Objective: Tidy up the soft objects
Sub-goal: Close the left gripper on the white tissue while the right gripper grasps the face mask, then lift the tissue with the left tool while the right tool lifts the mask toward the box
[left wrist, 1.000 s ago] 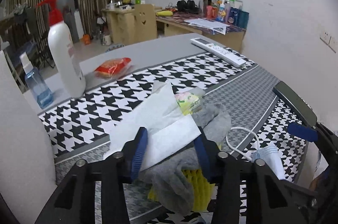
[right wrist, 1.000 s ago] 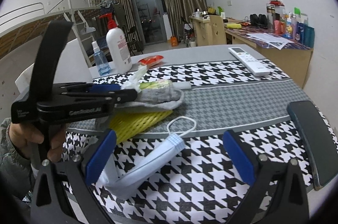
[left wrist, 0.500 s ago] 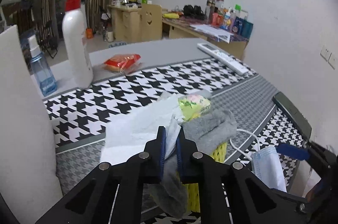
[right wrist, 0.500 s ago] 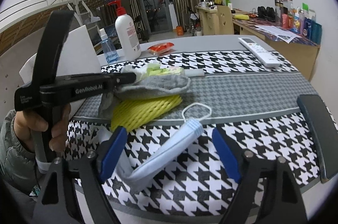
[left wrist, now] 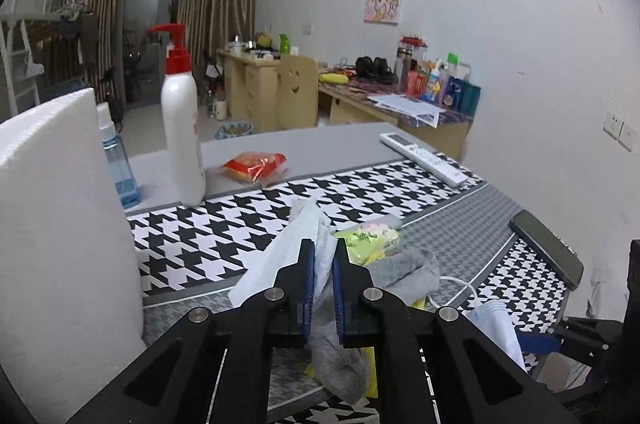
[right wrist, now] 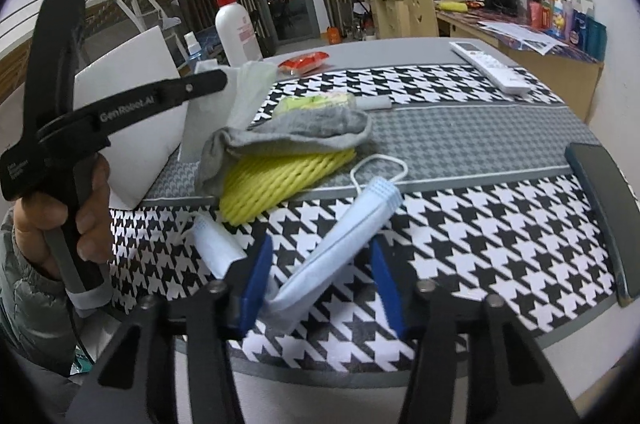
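Left gripper [left wrist: 323, 266] jaws pinched on white tissue [left wrist: 280, 256], centre of left view, sheet lifted off pile; thin paper, crumpled, limp; risk: tears or slips if pulled fast, may drag grey sock [right wrist: 296, 133] lying beside it.

Right gripper [right wrist: 318, 274] jaws have just been closing, partly apart around blue face mask [right wrist: 352, 236], lower centre of right view; pads not yet pressing, likely; pleated soft fabric, folded; risk: pinches only edge, or ear loop [right wrist: 380, 167] snags yellow foam net [right wrist: 276, 179], ribbed, spongy.

left gripper [left wrist: 323, 274] clamped on lifted tissue [left wrist: 280, 256], right gripper [right wrist: 320, 264] narrowing around mask [right wrist: 340, 244]
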### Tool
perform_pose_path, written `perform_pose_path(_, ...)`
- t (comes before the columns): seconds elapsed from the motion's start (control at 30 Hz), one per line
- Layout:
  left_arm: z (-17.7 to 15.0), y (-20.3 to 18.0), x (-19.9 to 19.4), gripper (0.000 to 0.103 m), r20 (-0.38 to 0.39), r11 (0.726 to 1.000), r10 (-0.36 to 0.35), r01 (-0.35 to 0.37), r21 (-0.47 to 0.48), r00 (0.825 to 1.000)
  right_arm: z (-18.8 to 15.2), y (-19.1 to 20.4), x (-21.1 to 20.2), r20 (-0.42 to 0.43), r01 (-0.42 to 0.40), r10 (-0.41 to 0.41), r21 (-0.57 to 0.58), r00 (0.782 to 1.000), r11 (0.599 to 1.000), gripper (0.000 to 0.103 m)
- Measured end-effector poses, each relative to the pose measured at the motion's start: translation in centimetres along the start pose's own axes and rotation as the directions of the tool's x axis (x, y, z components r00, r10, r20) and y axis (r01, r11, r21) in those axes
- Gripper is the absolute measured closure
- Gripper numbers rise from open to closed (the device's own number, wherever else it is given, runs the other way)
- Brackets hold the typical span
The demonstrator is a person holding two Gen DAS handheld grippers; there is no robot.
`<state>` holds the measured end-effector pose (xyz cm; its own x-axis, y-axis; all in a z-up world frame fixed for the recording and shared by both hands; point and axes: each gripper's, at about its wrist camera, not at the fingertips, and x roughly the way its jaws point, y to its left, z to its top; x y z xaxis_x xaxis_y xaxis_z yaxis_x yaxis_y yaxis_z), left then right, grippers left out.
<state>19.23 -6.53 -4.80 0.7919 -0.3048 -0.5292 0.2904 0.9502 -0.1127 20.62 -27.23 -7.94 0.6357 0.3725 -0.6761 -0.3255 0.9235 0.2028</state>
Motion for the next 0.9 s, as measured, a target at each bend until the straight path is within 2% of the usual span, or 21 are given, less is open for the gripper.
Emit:
perform_pose_path(0.2,-0.4,0.2,-0.8,0.094,0.023,1.000,-0.002,0.001,0.006,1.000,-0.5,0.5,0.0,-0.037,0.011,-0.012,-0.002,0.999,1.000,0.084)
perform_pose_path(0.57,0.2,0.0,-5.3,0.095,0.110,0.997,-0.078,0.079,0.000,0.991,0.5,-0.1,-2.0,0.056,0.031,-0.033,0.035,0.998,0.999,0.092)
perform_pose_path(0.9,0.5,0.1,-7.0,0.099,0.102,0.998,-0.056,0.055,0.009,0.993,2.1,0.2,-2.8,0.095,0.021,-0.025,0.042,0.995,0.999,0.093)
